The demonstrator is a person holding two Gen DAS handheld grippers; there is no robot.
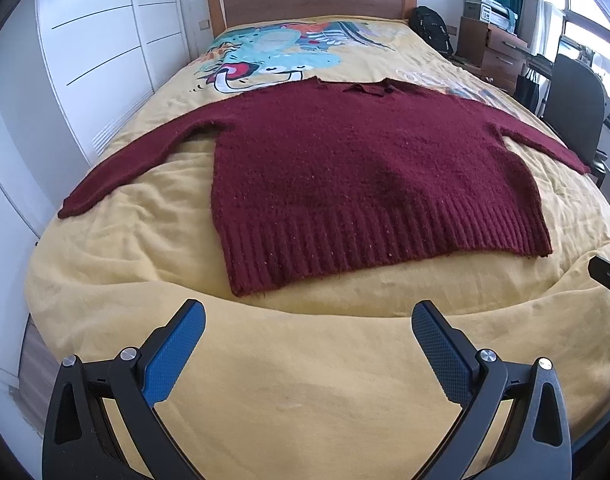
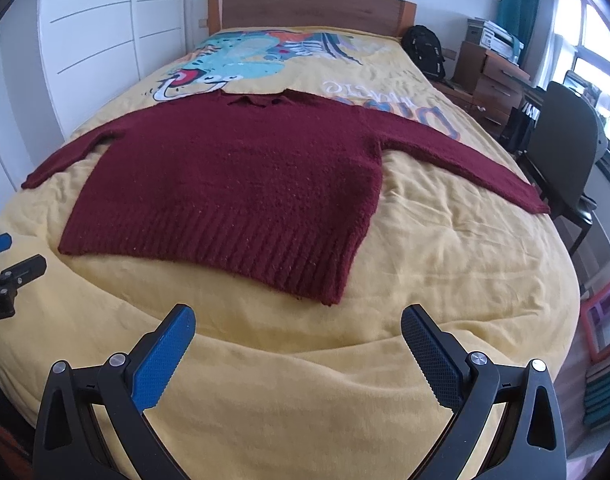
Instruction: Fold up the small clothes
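Maroon knitted sweater lies flat mid-frame on the yellow bedspread, sleeves out. Left tongs wide and empty, right tongs likewise. Risk: pinching bedspread along with the ribbed hem. Only the right view shows the red frame at right edge.

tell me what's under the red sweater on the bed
The sweater lies spread flat on a yellow bedcover, sleeves out to both sides. Past its collar the cover's cartoon print shows. Whatever part of the print or cover lies beneath the knit is hidden.
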